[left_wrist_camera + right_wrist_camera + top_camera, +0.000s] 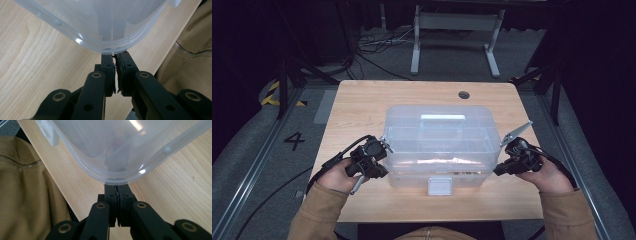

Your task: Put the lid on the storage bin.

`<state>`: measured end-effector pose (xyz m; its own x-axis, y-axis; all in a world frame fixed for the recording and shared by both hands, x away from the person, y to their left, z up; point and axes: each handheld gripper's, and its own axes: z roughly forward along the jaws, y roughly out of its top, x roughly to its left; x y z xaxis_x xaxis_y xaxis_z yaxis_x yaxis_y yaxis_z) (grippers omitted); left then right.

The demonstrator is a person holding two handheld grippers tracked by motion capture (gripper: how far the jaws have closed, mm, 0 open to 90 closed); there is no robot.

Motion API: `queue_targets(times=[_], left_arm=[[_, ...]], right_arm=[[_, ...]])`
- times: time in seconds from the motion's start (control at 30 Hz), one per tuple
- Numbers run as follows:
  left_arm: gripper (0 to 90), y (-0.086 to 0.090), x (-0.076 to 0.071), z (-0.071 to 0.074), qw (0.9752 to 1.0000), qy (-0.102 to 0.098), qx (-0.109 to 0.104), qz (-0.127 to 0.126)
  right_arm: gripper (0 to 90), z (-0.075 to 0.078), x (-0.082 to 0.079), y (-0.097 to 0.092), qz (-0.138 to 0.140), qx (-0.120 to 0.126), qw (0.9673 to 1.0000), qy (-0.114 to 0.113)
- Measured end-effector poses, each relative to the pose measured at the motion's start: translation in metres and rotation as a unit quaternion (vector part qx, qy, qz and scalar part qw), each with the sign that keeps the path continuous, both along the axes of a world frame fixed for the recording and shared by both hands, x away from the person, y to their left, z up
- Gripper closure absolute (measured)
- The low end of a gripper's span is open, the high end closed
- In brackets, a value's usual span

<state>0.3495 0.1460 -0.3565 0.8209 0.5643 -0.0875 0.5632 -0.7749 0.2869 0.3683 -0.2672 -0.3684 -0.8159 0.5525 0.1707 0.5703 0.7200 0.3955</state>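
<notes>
A clear plastic storage box (437, 145) with a lid, a top handle (443, 119) and a white front latch (439, 186) stands in the middle of the wooden table (362, 100). My left gripper (384, 170) is at the box's near left corner. In the left gripper view its jaws (115, 56) stand together, tips tucked under the box rim (82, 41). My right gripper (497, 171) is at the near right corner, jaws together (116, 187) under the rim (150, 167). Whether either pinches the rim is hidden.
A round cable hole (464, 94) sits near the table's far edge. Beyond the table stand a white desk frame (457, 30) and loose cables on the floor. The person's tan jacket (22, 195) is close to the table's near edge.
</notes>
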Motion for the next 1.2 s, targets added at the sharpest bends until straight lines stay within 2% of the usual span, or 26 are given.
queue_targets(times=[0.13,0.2,0.63,0.77,0.87,0.97,1.03,1.07,1.2], left_arm=[[83.6,0.003,0.001,-0.005,0.9995,0.03,0.003,-0.003],[81.8,0.005,0.001,-0.005,0.9993,0.036,0.006,-0.005],[75.3,0.01,0.003,-0.001,0.9995,0.028,-0.01,0.007],[71.2,0.014,0.003,0.004,0.9991,0.018,-0.033,0.021],[71.3,0.017,0.002,0.006,0.9986,0.017,-0.043,0.028],[71.5,0.023,0.001,0.008,0.9978,0.006,-0.054,0.038],[71.4,0.029,-0.002,0.012,0.9964,-0.007,-0.064,0.055],[71.4,0.029,-0.002,0.012,0.9964,-0.007,-0.064,0.055],[71.4,0.04,-0.006,0.017,0.9922,-0.032,-0.089,0.081]], right_arm=[[87.9,-0.002,0.0,-0.003,0.005,-0.011,0.9999,0.012],[86.2,-0.004,-0.001,-0.004,0.011,-0.01,0.9995,0.027],[77.2,-0.004,0.0,-0.006,0.008,-0.006,0.9996,0.028],[67.2,-0.001,0.001,-0.007,0.003,0.003,0.9997,0.023],[63.9,0.001,0.002,-0.009,-0.001,0.009,0.9997,0.023],[58.9,0.006,0.003,-0.012,-0.008,0.021,0.9997,0.011],[57.0,0.009,0.004,-0.013,-0.011,0.027,0.9996,0.005],[57.0,0.009,0.004,-0.013,-0.011,0.027,0.9996,0.005],[53.7,0.014,0.007,-0.016,-0.013,0.034,0.9993,-0.004]])
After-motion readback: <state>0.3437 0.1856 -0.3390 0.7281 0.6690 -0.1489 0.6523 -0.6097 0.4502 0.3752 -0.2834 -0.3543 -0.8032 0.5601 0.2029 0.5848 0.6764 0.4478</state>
